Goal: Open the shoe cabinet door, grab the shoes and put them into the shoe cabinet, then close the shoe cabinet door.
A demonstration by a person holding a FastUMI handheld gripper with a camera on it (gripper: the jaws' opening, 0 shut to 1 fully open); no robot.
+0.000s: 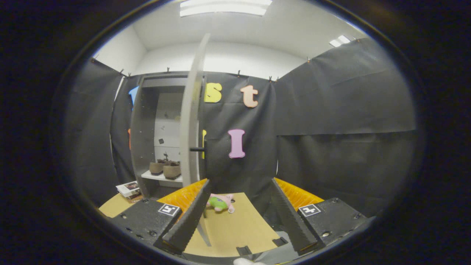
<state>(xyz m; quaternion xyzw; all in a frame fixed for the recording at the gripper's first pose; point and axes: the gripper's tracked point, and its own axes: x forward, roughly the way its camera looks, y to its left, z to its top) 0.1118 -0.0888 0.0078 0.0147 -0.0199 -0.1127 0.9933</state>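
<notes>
Spreading wide apart, the two fingers of the gripper grip nothing, with a flat brown board lying on the floor between them. On that board, just ahead of the left finger, lies a small pink and green plush toy.

Taking the shoe cabinet as the landmark: it stands beyond the left finger against the black cloth wall, and its door is swung open, seen almost edge-on, with a dark handle sticking out from its right face. The door's lower edge reaches down behind the left finger's tip. Inside the cabinet, a pair of brown shoes sits side by side on a white shelf, to the left of the open door. At the foot of the cabinet, off its left corner, a small stack of printed booklets rests on the floor.
</notes>
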